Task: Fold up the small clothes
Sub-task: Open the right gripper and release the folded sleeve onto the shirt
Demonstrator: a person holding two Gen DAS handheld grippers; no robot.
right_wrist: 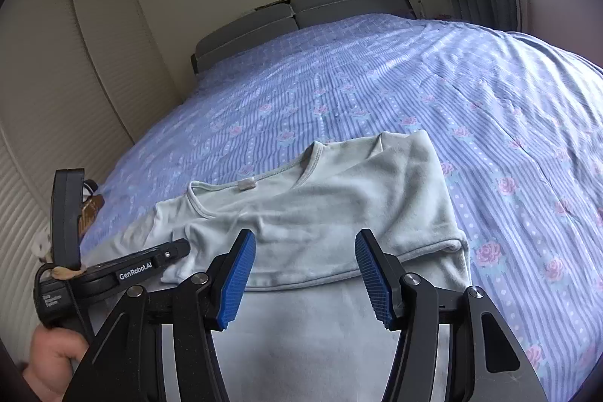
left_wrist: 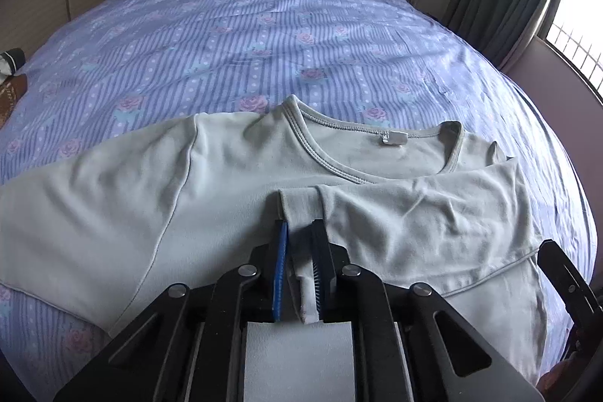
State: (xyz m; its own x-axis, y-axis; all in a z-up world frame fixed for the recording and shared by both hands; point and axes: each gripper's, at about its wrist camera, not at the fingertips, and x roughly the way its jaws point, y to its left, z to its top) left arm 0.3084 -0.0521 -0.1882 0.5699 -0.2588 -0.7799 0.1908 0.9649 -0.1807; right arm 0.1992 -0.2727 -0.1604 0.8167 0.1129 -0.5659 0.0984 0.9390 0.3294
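Lying on one bedspread [left_wrist: 264, 36]: one pale shirt [left_wrist: 233, 161], one sleeve [left_wrist: 422, 210] folded.

Both wrist views overlook shirt [left_wrist: 233, 172], seemingly close.

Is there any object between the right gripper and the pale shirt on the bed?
Nothing visible is in the way. The right gripper is open just above the shirt, with only the cloth below it. The left gripper is off to one side, shut on the cuff of the folded-in sleeve.
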